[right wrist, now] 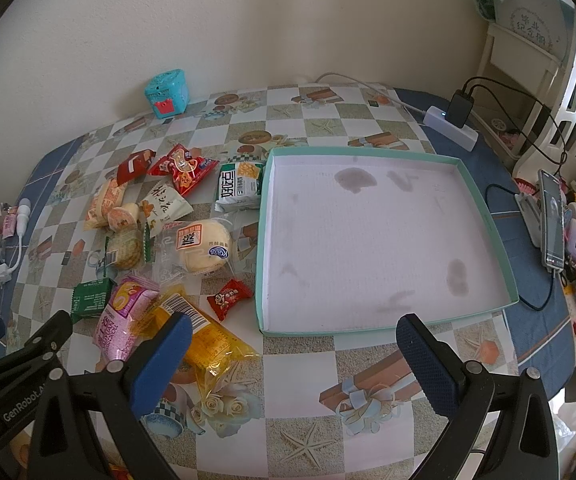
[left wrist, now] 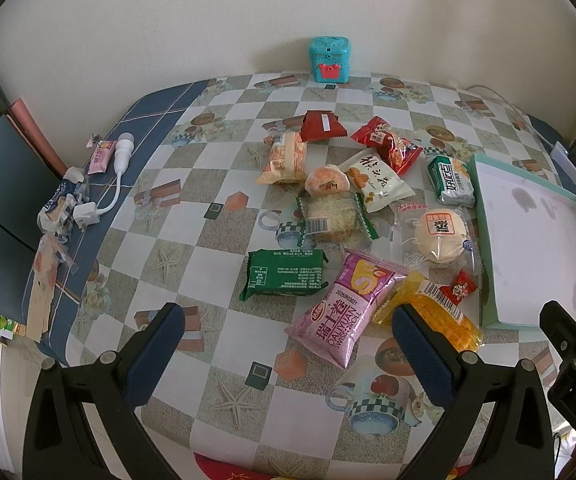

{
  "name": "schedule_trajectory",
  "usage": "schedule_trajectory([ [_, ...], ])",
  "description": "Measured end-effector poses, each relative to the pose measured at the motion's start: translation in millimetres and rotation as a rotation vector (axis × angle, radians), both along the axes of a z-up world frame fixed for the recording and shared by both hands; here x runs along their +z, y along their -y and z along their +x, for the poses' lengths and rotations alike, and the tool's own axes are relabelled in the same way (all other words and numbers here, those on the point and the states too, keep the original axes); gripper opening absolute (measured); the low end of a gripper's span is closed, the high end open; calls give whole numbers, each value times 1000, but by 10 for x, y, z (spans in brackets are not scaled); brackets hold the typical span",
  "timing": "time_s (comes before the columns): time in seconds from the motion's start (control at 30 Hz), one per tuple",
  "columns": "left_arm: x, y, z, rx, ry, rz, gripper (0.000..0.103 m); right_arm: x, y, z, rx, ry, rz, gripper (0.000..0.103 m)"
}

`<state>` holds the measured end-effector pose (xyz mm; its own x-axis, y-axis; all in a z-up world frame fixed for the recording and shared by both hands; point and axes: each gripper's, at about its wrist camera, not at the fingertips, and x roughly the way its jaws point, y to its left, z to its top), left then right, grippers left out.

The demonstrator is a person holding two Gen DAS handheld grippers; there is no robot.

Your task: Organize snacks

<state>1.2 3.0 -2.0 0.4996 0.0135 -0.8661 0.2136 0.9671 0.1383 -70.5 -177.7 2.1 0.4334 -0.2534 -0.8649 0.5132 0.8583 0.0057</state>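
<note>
Your left gripper (left wrist: 288, 344) hangs above the near edge of the table with its blue, textured pads wide apart and nothing between them. Your right gripper (right wrist: 293, 354) is the same: fingers spread wide, holding nothing, in front of the near wall of the tray (right wrist: 483, 208).

The tray is a shallow square cardboard box with mint-green walls and a white floor that has a few grey stains. No snack lies in it.

The snacks are all in a loose pile on the glossy checkered tablecloth (left wrist: 224, 332), just left of the tray. Nearest to you lie a pink Swiss roll packet (left wrist: 341, 312), soft and pillow-shaped, and a crinkled yellow transparent wrapper (right wrist: 208, 340) with a barcode. A small red candy (right wrist: 230, 298) lies near the tray's left wall. A flat green packet (left wrist: 284, 274) lies left of the pink one. Behind them is a round pale bun (right wrist: 204, 250) in clear plastic. A white and green cracker pack (right wrist: 240, 184) touches the tray's far left corner.
</note>
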Motion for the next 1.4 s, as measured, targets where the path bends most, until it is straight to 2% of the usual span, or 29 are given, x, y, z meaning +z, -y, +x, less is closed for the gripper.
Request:
schedule_trajectory([
  [1.4, -83, -37, -16, 3, -7, -1, 103, -5, 40, 7, 0, -3, 7, 103],
])
